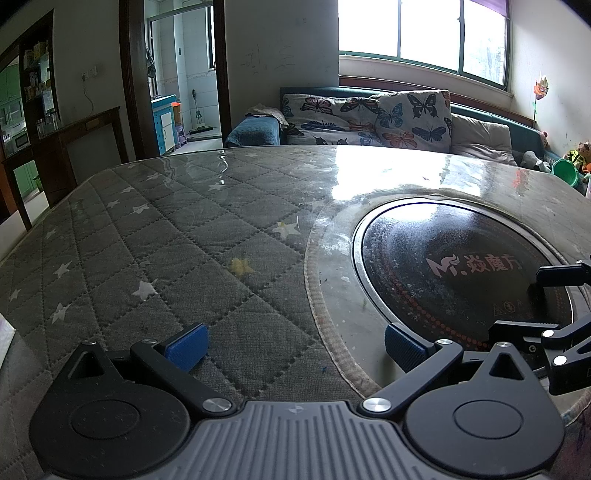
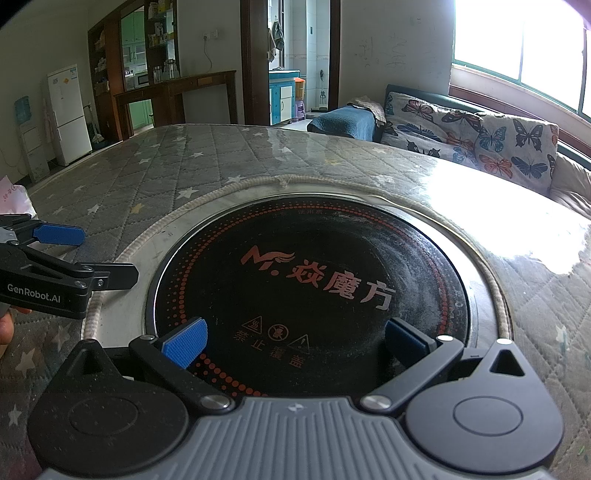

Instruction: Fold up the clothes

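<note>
Both tools hover with jaws spread wide and nothing held: the left tool (image 1: pixel 295 347) over the star-quilted bench (image 1: pixel 166 236), the right tool (image 2: pixel 295 345) over the round black induction cooktop (image 2: pixel 314 280) set into it. No clothes appear in either view. A butterfly-print cushion (image 1: pixel 413 114) lies on the far sofa.

Table (image 2: pixel 229 166): carries a quilted cover, with a round cooktop (image 2: pixel 314 288) set into it.
Cooktop: right of the left tongs (image 1: pixel 295 343), directly before the right tongs (image 2: pixel 295 341).
Left tongs: beside the right tongs, to their left.
Sofa (image 2: pixel 480 136): behind the table, under the window (image 1: pixel 424 33).
Fridge (image 2: pixel 68 114): far left, beyond the table.
</note>
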{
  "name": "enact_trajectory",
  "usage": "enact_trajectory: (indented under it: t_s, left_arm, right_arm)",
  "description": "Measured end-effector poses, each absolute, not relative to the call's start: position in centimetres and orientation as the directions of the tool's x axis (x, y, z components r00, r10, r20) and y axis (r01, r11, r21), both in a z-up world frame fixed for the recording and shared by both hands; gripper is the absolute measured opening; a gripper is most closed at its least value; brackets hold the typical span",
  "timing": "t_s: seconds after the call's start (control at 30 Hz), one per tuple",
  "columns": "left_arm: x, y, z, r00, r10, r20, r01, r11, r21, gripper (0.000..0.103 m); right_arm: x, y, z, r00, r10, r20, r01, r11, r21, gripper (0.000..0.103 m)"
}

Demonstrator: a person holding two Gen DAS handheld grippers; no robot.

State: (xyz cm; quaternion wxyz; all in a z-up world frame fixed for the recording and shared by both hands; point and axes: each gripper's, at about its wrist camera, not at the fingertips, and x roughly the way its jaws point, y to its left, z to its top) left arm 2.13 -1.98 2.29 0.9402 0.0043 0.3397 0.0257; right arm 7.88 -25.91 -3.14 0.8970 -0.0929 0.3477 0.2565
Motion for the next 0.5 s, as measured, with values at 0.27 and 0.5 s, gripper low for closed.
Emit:
enact_trajectory:
  t_s: [0.27,0.5]
  left_arm:
    - [2.15,-1.97,2.30,0.768,0.052,-0.639,-0.045,0.999,0.026,0.103]
    - [2.19,-2.06,2.34,0.766,0.056,-0.640,-0.045,0.998,0.034,0.103]
  right_arm:
    - [7.88,-25.90,-3.15,0.627,0.396,-0.671,-0.525,0.851,0.012,0.103]
    - [7.88,-25.89,-3.15,0.627,0.396,-0.671,-0.525,0.851,0.012,0.103]
